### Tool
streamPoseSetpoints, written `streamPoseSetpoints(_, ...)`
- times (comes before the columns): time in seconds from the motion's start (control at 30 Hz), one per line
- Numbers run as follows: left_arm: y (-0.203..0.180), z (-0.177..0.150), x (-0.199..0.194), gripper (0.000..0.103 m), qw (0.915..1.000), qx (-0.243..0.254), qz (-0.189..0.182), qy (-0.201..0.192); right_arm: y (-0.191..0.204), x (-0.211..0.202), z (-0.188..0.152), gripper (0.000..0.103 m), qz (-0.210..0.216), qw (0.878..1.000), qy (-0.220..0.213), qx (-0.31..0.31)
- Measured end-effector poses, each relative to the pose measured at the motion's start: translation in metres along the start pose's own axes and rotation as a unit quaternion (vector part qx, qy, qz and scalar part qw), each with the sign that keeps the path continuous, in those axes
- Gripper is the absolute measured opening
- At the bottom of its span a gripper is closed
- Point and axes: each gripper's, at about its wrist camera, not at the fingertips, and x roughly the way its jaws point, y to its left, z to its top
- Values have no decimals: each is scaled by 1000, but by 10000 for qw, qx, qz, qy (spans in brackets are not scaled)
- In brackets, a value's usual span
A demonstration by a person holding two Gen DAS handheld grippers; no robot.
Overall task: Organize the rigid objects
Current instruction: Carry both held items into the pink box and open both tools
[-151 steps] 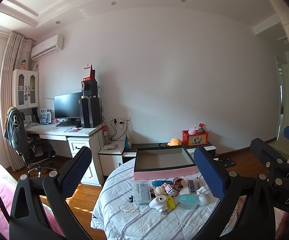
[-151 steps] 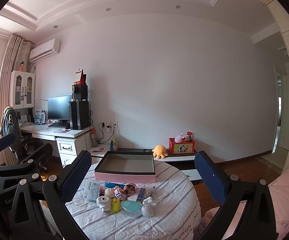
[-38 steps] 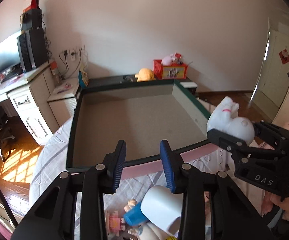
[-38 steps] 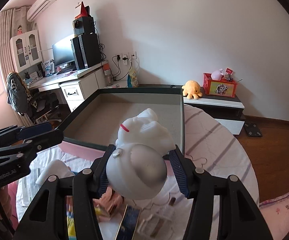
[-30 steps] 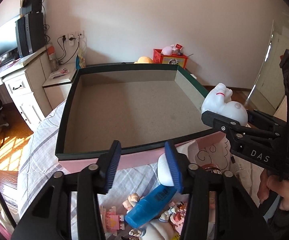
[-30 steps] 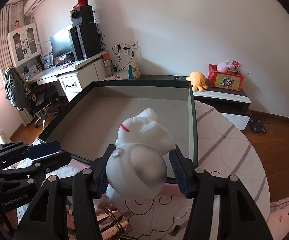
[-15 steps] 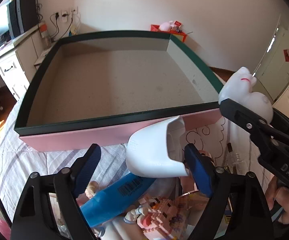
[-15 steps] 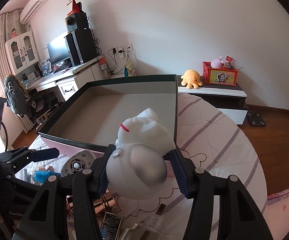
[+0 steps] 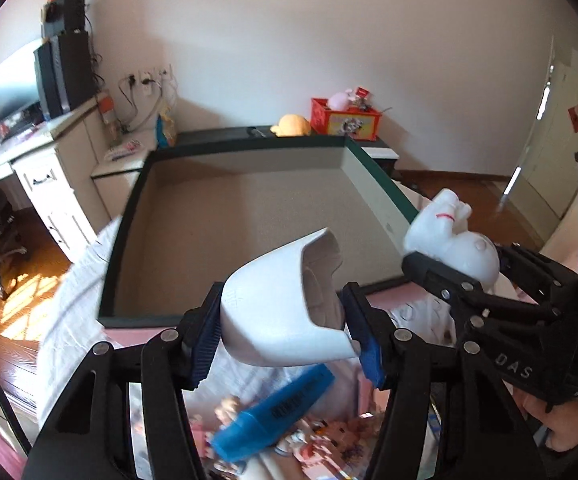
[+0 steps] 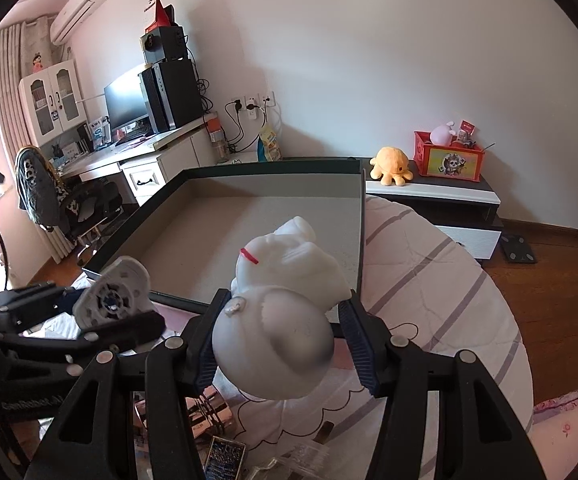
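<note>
Your left gripper [image 9: 285, 334] is pinching the white hooded device [image 9: 285, 300], its jaws having just been closing onto it, and you are holding it just short of the box's [image 9: 245, 208] near green rim. Your right gripper [image 10: 279, 340] is clamping the white animal figure [image 10: 281, 300] at the box's right near corner. The box floor is lying bare beyond both edges. A blue tube [image 9: 277, 412] is lying on the striped tablecloth [image 10: 429, 280] below.
</note>
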Motion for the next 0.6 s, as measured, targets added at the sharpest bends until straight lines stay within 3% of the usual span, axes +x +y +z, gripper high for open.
streamPoseSetpoints(0.2,19,22,27,57,9983,22,569,114,13,25,18,56,87,9997,115,-183)
streamPoseSetpoints(0.47,36,20,53,55,9982,-150,509,280,22,63,22,57,42,9983,469,-357)
streamPoseSetpoints(0.53,38,19,52,57,9983,-182,500,257,21,65,19,57,14,9983,504,-296)
streamPoseSetpoints(0.6,39,20,42,67,9987,-246,435,124,21,63,18,58,-4,9984,500,-266)
